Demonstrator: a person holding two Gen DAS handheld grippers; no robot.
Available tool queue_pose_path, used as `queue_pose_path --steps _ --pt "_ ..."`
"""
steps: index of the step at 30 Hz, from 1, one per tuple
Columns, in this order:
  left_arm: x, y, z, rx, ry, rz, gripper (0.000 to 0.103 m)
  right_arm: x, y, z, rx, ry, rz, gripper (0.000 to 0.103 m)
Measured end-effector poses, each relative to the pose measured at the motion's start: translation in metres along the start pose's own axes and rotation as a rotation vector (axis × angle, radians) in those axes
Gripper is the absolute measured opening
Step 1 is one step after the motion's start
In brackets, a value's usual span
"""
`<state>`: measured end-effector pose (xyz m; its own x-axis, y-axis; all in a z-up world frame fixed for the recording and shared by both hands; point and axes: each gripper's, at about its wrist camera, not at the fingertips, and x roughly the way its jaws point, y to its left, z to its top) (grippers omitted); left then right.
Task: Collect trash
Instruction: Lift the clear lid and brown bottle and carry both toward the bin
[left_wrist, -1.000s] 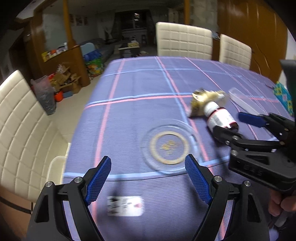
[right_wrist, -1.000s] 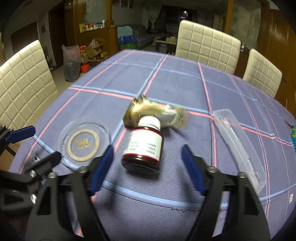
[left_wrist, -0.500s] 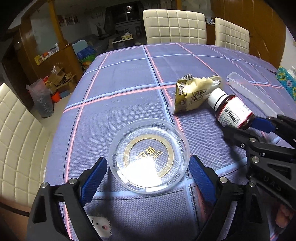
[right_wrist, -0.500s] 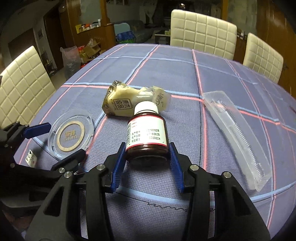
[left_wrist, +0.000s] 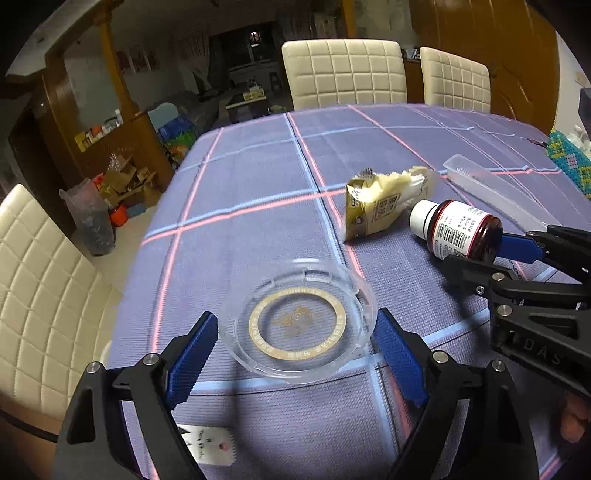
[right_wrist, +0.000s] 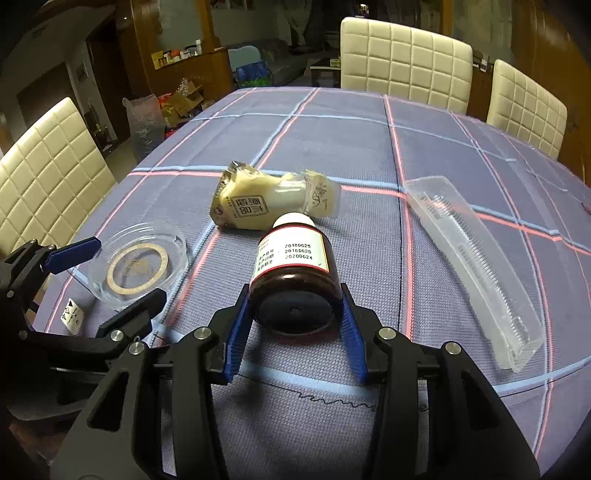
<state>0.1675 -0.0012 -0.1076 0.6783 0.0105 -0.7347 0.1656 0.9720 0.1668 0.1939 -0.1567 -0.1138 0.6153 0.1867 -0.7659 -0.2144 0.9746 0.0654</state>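
Table (right_wrist: 332, 122) — purple checked cloth with pink and pale blue lines, rounded rim. Far half bare and free for movement; all clutter sits in the near half.

Item 1. Cream quilted chair (right_wrist: 48, 173), at the table's left rim.

Item 2. Small white printed card (right_wrist: 70, 314), flat on the cloth just inside the near-left rim.

Item 3. Left gripper (left_wrist: 291, 354). Blue pads spread wide either side of the clear plastic lid (left_wrist: 299, 325), which is round, has a gold ring printed in it and appears tilted, its far rim raised. The jaws have just been narrowing a little. Right pad at the lid's rim, left pad showing a small gap; whether either presses cannot be told.

Item 4. Crumpled cream wrapper (right_wrist: 266, 201), lying beyond the bottle, its near edge just beside the white cap.

Item 5. Dark bottle (right_wrist: 291, 273), white label, on its side with the cap pointing away and the base toward the camera. Right gripper (right_wrist: 295, 317) clamped on it — both blue pads pressed to the sides near the base, having just closed in.

Item 6. Long clear plastic tray (right_wrist: 476, 266), lying diagonally right of the bottle, well apart from it, an open strip of cloth between.

Item 7. Two cream chairs (right_wrist: 406, 62) at the far rim.
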Motion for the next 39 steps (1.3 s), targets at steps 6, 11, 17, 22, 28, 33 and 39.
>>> queue_pose_path --steps 6,11,17,22,28,33,39 --pt "-0.016 0.016 -0.001 -0.035 -0.034 0.019 0.083 -0.014 0.009 0.002 -0.021 -0.028 0.008 0.046" --pt "-0.026 0.03 -0.004 -0.063 -0.051 0.027 0.083 -0.027 0.022 0.005 -0.043 -0.053 0.021 0.046" --pt "-0.038 0.049 -0.012 -0.097 -0.073 0.048 0.083 -0.034 0.045 0.008 -0.089 -0.069 0.042 0.046" --pt "-0.045 0.071 -0.019 -0.145 -0.083 0.066 0.083 -0.039 0.064 0.011 -0.118 -0.076 0.062 0.046" --pt "-0.047 0.098 -0.03 -0.188 -0.083 0.116 0.083 -0.04 0.085 0.013 -0.157 -0.076 0.076 0.046" --pt "-0.049 0.114 -0.038 -0.222 -0.082 0.132 0.083 -0.039 0.105 0.014 -0.195 -0.078 0.089 0.046" --pt "-0.053 0.129 -0.048 -0.247 -0.083 0.155 0.083 -0.038 0.13 0.016 -0.235 -0.078 0.102 0.046"
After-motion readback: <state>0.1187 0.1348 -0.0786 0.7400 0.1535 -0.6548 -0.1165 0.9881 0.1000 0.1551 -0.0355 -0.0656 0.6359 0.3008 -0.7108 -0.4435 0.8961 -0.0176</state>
